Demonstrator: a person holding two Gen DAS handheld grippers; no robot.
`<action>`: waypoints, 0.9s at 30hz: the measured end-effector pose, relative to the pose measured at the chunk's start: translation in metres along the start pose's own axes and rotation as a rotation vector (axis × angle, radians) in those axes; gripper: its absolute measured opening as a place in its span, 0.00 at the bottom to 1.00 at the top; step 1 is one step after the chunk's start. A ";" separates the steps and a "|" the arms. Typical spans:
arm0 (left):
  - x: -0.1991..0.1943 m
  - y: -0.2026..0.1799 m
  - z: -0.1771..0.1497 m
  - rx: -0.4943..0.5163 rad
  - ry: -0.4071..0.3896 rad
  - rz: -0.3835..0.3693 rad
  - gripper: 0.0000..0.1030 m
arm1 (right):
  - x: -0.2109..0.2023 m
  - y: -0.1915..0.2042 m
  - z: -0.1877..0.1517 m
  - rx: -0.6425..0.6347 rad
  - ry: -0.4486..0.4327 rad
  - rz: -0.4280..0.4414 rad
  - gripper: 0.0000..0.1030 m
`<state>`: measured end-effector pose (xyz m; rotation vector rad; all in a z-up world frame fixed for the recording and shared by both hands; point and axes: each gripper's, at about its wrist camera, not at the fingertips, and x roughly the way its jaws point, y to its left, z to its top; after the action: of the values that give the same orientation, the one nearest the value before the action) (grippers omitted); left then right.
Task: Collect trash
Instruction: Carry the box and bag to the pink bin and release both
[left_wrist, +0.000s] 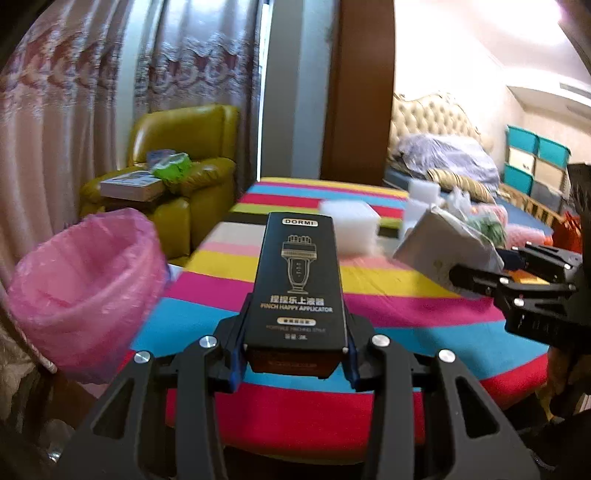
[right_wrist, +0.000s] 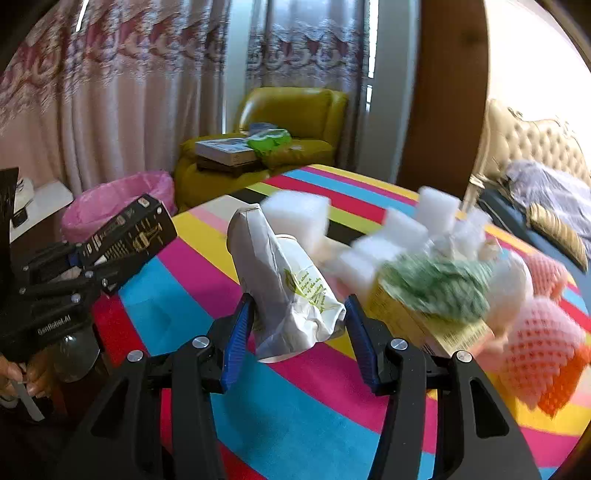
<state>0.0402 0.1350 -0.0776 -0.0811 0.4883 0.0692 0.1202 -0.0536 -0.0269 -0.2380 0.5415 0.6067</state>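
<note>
- Left wrist view: my left gripper (left_wrist: 295, 354) clamps one black rectangular carton (left_wrist: 298, 284), its long axis running straight ahead. I see one pink-lined bin (left_wrist: 85, 291) at ten o'clock, nearer this hand.
- Right wrist view: my right gripper (right_wrist: 299, 328) pinches one crumpled white paper bag (right_wrist: 284, 280), leaning toward eleven o'clock; that bin (right_wrist: 118, 203) lies at ten o'clock, beyond the left gripper (right_wrist: 92, 273).

On the tall black cardboard box (left_wrist: 300, 284) we read "DORMI" in a pale tag at its top edge. Below the gold line drawing at its middle stands a row of Chinese characters, then "PINCH HAPPY APPLICATOR". The smaller lines under that are too blurred for us. On the body of the black left claw (right_wrist: 86, 275) we read "GenRobot.AI". The crumpled white paper bag (right_wrist: 291, 284) bears green print we cannot read.
</note>
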 end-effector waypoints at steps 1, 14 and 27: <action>-0.002 0.004 0.002 -0.007 -0.005 0.006 0.38 | 0.002 0.004 0.005 -0.008 -0.001 0.018 0.49; -0.045 0.100 0.026 -0.133 -0.095 0.198 0.38 | 0.035 0.094 0.060 -0.194 -0.005 0.166 0.49; -0.022 0.223 0.047 -0.264 -0.015 0.317 0.38 | 0.099 0.188 0.135 -0.277 0.029 0.250 0.49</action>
<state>0.0236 0.3605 -0.0393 -0.2609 0.4713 0.4449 0.1315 0.1936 0.0210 -0.4451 0.5185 0.9237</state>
